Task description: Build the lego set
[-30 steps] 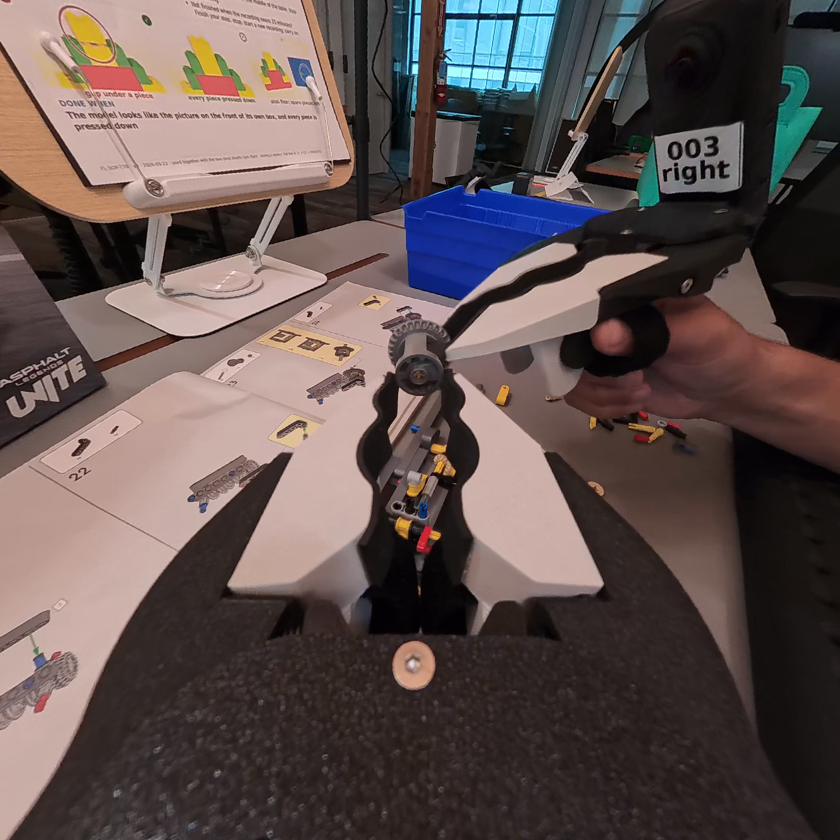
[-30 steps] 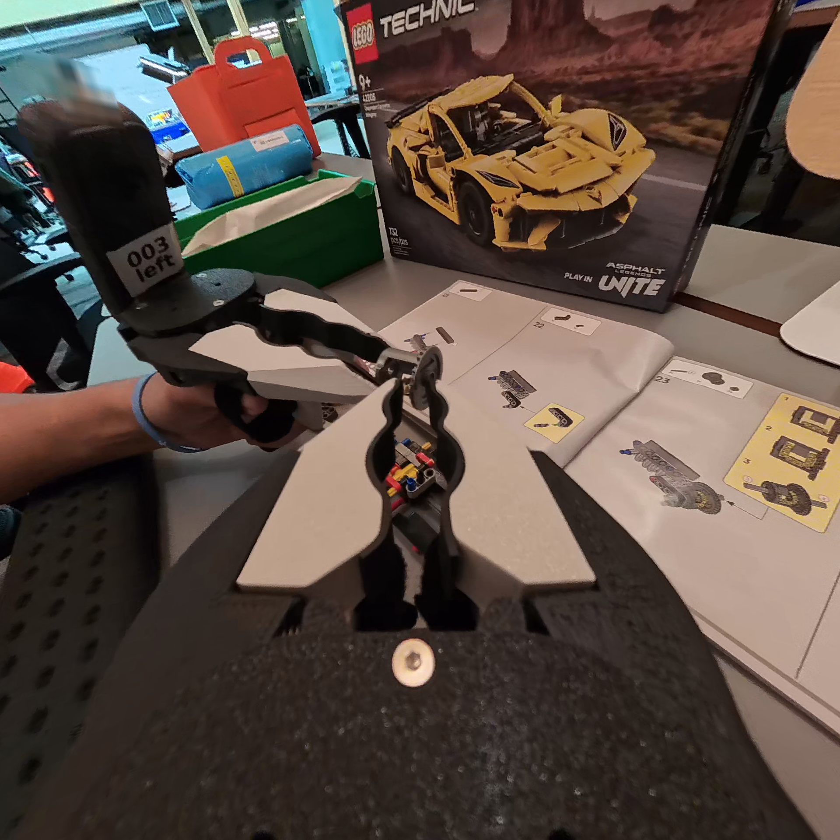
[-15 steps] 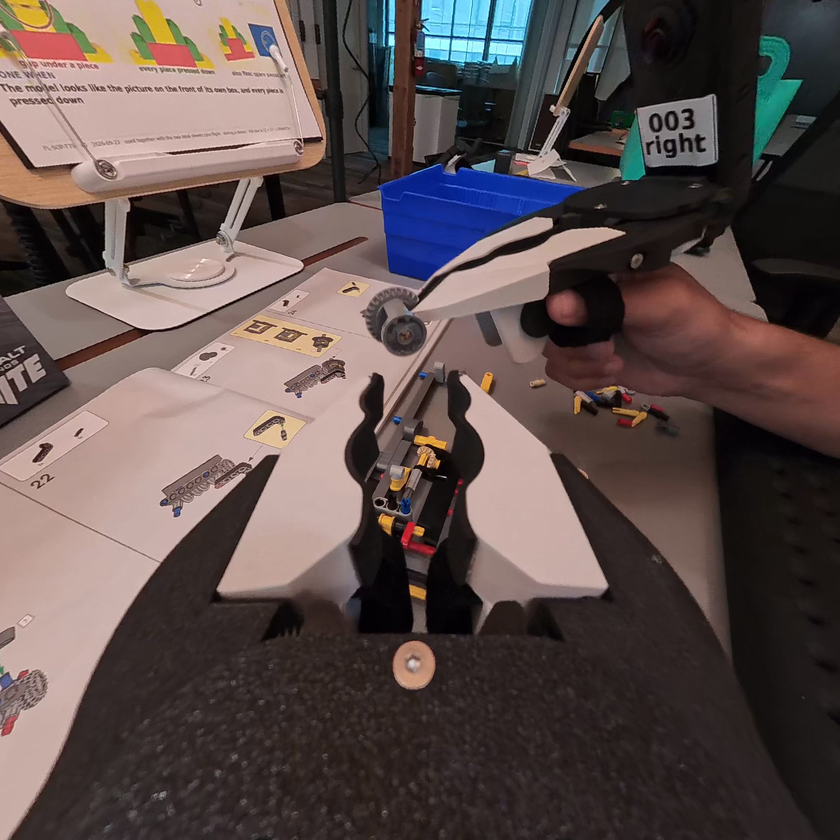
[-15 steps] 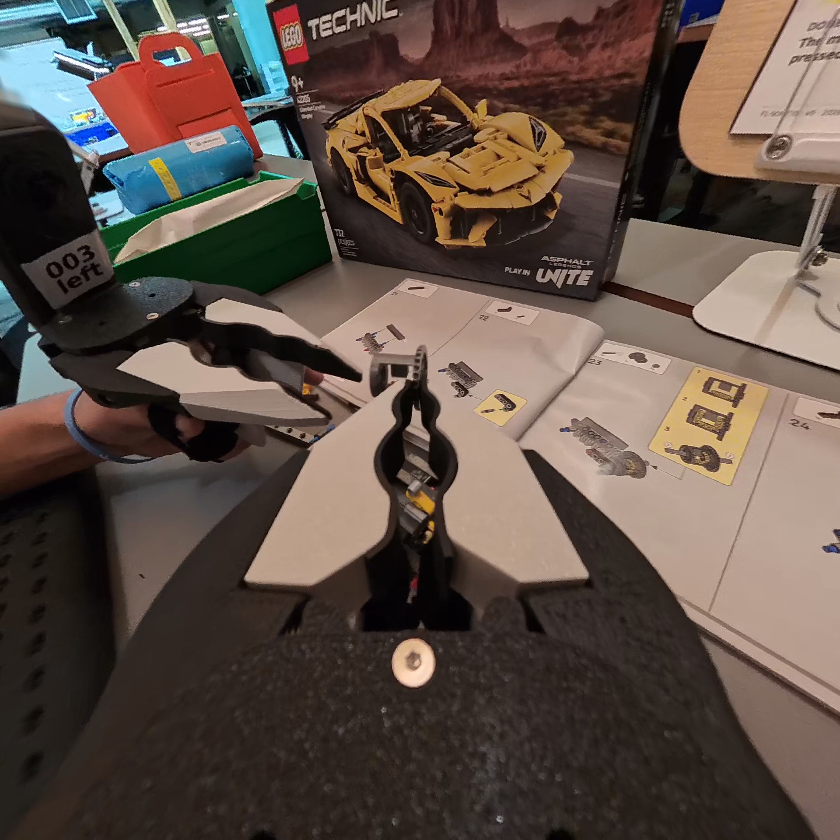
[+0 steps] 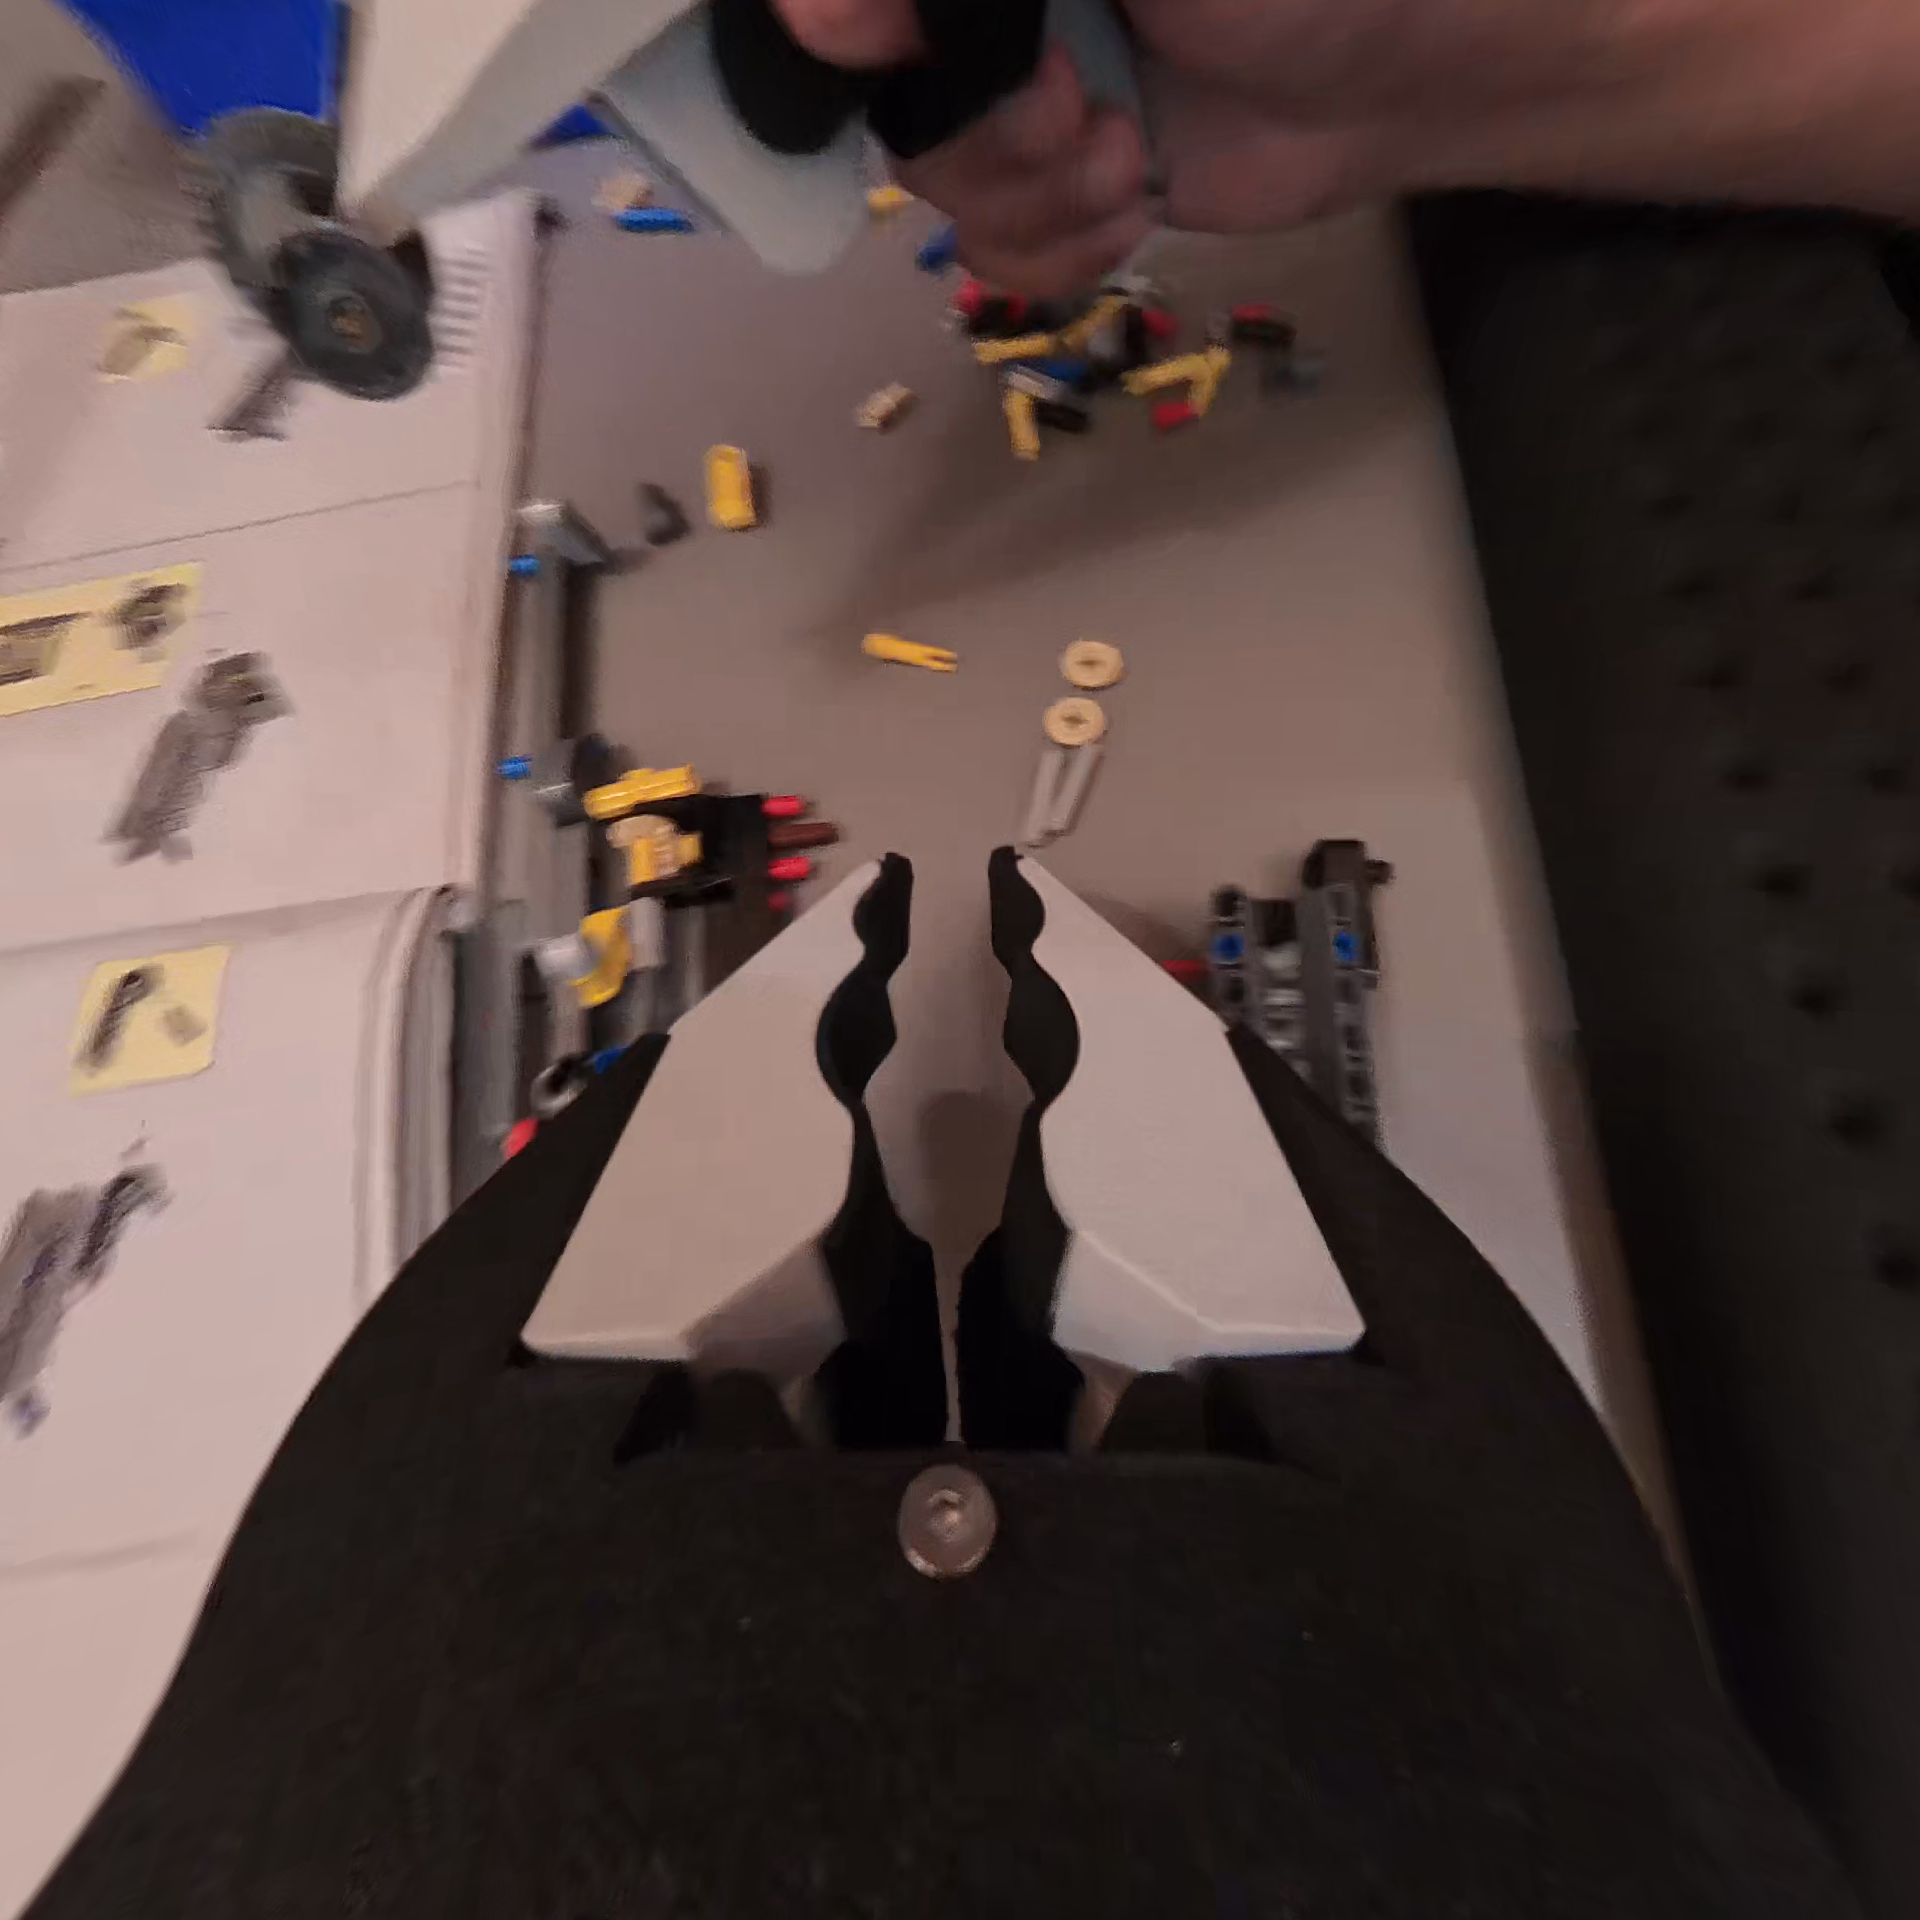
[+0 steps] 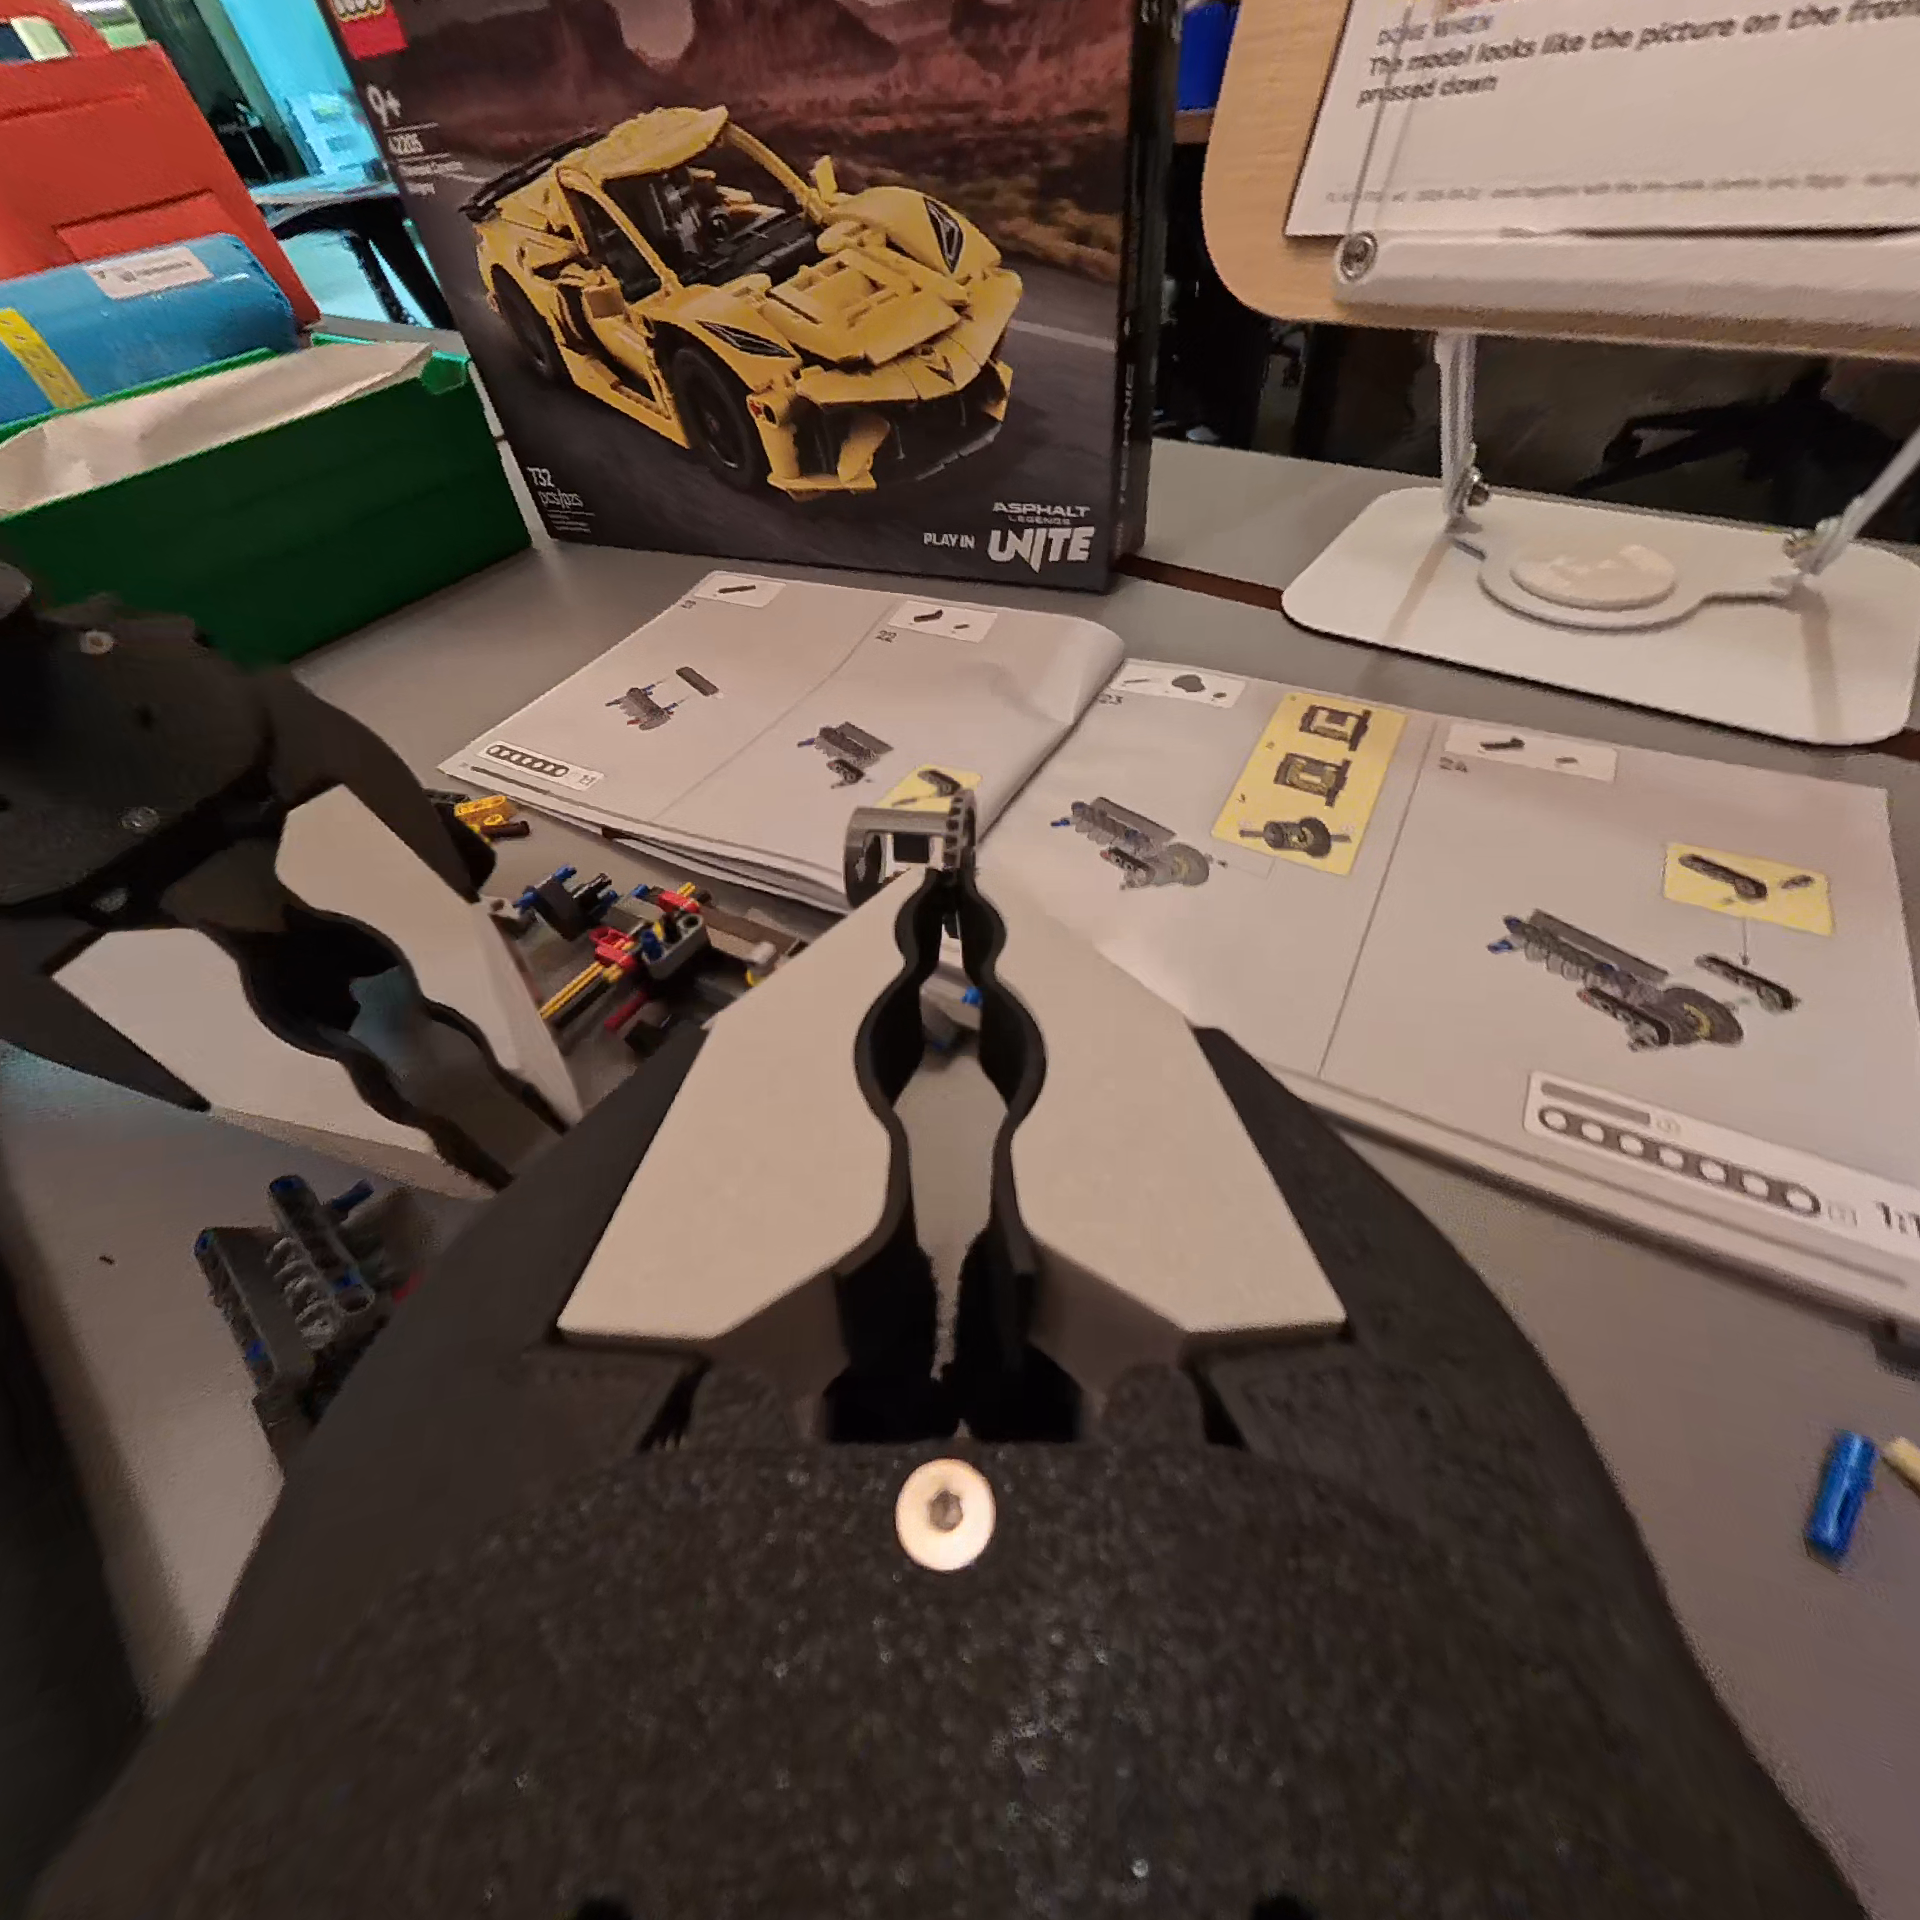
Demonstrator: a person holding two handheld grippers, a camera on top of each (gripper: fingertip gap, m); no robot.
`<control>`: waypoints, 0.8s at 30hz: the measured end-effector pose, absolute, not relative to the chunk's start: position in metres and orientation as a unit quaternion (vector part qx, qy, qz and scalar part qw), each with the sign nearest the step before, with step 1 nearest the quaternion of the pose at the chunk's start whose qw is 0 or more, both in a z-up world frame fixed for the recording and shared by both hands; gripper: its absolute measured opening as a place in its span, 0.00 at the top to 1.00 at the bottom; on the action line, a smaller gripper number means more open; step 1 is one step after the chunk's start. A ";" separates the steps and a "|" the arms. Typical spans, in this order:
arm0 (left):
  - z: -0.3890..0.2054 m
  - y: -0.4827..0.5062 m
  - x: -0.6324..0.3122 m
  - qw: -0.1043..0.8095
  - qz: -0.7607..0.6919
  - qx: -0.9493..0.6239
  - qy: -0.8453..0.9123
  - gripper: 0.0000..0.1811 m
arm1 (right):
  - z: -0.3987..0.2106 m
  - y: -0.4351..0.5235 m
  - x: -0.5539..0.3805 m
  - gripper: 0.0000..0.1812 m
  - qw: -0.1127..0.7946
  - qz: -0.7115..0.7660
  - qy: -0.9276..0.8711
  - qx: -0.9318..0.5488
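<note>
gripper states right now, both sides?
Left gripper: open, holding nothing, above the table.
Right gripper: shut on the grey gear piece at its tips.

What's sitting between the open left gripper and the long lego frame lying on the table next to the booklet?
Nothing visible. The left gripper hangs open over bare table, and the lego frame lies just to the left of its tips beside the booklet, with no loose piece in that gap. The view is motion-blurred.
</note>
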State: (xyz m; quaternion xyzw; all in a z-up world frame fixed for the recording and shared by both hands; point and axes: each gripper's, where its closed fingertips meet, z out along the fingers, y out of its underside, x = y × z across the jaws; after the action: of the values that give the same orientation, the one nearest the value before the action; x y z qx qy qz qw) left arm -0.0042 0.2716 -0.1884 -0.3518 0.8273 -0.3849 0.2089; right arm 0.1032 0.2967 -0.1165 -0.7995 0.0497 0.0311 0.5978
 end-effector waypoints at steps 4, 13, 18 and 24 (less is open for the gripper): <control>-0.199 0.255 -0.006 0.144 -0.358 -0.294 0.874 0.93 | -0.118 0.281 0.105 0.99 0.605 0.036 0.067 -0.793; -0.208 0.245 0.010 0.094 -0.334 -0.292 0.892 0.94 | -0.124 0.283 0.098 0.99 0.593 0.029 0.046 -0.803; -0.210 0.243 0.006 0.091 -0.340 -0.294 0.889 0.95 | -0.126 0.284 0.095 0.99 0.589 0.030 0.040 -0.807; -0.213 0.246 0.008 0.118 -0.316 -0.289 0.896 0.98 | -0.127 0.284 0.098 0.99 0.586 0.027 0.043 -0.809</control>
State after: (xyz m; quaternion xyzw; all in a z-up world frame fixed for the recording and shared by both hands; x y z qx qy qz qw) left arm 0.0081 0.2465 -0.2132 -0.2889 0.8959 -0.3161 0.1184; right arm 0.0976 0.2843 -0.1271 -0.8089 0.0427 0.0267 0.5858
